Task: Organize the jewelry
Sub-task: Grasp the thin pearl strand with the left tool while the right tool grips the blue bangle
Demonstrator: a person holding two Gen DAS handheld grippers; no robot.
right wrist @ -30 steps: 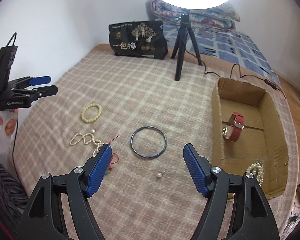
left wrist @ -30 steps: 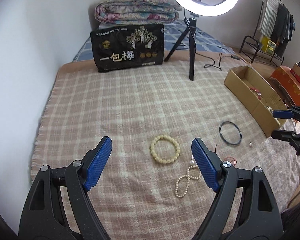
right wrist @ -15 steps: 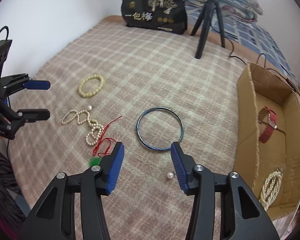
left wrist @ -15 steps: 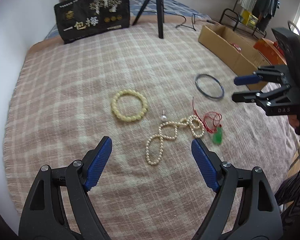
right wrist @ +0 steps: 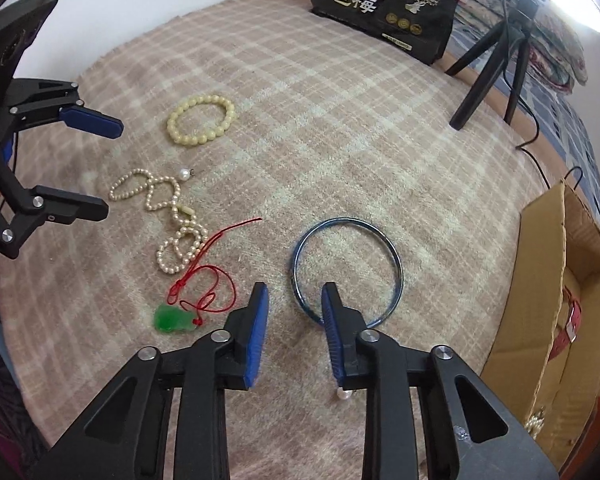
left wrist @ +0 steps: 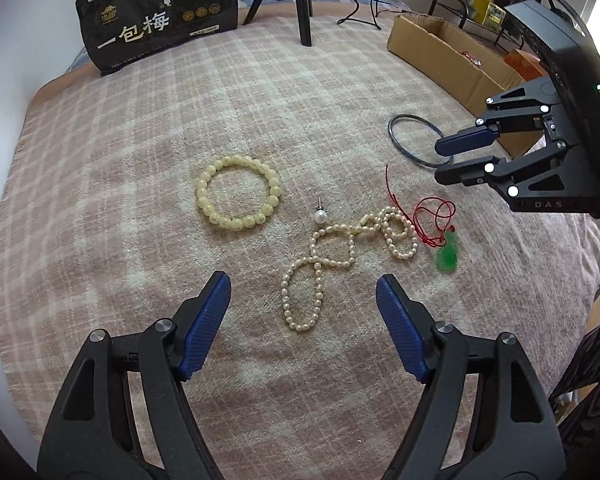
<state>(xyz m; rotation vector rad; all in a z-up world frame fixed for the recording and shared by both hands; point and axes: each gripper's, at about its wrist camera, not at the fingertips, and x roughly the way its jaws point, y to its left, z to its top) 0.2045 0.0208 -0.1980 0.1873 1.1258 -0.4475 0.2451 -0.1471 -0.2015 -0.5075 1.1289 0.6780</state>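
Observation:
On the plaid blanket lie a cream bead bracelet point(left wrist: 238, 193) point(right wrist: 201, 119), a pearl necklace point(left wrist: 332, 258) point(right wrist: 168, 216), a pearl stud point(left wrist: 320, 215), a green pendant on red cord point(left wrist: 446, 254) point(right wrist: 172, 319) and a dark blue bangle point(left wrist: 414, 140) point(right wrist: 346, 270). My left gripper point(left wrist: 303, 294) is open, just short of the necklace's near loop. My right gripper point(right wrist: 294, 304) is open but narrowed, its jaws straddling the bangle's near rim. A loose pearl point(right wrist: 343, 395) lies under its right finger.
A cardboard box point(right wrist: 560, 300) point(left wrist: 452, 60) at the right holds a red watch point(right wrist: 572, 316) and pearls. A black printed bag point(left wrist: 160, 20) and a tripod point(left wrist: 300, 0) stand at the far side. The blanket's edges run along the left and near sides.
Both grippers have lowered and moved forward toward the blanket. The right gripper's jaws have narrowed steadily and now straddle the bangle's rim. The left gripper stayed wide open.

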